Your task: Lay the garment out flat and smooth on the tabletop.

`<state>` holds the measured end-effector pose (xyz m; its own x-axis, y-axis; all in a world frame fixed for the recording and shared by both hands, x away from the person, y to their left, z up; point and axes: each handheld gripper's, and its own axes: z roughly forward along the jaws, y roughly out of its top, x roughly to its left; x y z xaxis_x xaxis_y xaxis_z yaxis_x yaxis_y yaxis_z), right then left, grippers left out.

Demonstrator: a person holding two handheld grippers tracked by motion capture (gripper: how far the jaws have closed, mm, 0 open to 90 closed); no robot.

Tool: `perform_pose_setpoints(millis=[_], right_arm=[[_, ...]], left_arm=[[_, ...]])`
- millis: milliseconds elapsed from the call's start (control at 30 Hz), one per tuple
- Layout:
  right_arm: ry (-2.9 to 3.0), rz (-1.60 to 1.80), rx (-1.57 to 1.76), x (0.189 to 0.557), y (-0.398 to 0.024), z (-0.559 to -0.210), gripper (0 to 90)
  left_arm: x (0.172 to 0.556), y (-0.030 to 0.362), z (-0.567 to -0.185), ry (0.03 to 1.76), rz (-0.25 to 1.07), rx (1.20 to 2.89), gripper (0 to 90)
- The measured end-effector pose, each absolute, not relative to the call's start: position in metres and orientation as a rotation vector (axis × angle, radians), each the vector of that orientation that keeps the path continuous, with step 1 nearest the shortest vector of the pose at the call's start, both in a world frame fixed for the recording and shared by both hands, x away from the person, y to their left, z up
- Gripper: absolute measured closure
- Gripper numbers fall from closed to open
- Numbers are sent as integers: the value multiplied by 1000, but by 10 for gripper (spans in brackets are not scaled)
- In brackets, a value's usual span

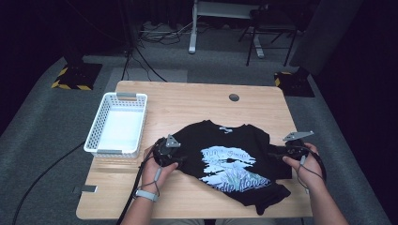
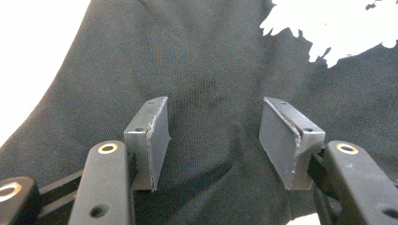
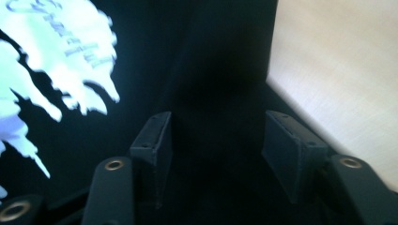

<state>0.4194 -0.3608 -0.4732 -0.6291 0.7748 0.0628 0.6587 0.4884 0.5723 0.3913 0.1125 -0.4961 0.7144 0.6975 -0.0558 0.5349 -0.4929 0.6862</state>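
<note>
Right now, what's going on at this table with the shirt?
A person works a black T-shirt on a wooden table, a gripper in each hand. The left gripper is at the shirt's left edge, the right gripper at its right edge. Both stand with jaws open over the fabric. A white basket sits to the left.
</note>
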Motion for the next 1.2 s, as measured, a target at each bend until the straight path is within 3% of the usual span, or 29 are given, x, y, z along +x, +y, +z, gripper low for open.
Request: perform_pose_setpoints(millis=[167,300,533,667,800,1033,1200], right_arm=[[2413,770,1407,416,-388,-479,458],[2245,581,1519,401,-404,-474,402],[2555,880,1110,380,-348,-464,365],[2826,805,902,378,-320,-477,363],[2760,764,897,395,-318,-478,430],[2415,790,1164,464,-323,-486,374],[2303,839,1216,466,-330,-469,392]], left_arm=[[392,113,-496,942,290,2210,441],[390,110,-494,947,297,2220,426],[385,96,-489,856,235,2264,411],[384,87,-492,810,228,2327,403],[403,89,-493,833,266,2301,461],[462,90,-487,941,362,2237,439],[452,89,-466,906,365,2175,415]])
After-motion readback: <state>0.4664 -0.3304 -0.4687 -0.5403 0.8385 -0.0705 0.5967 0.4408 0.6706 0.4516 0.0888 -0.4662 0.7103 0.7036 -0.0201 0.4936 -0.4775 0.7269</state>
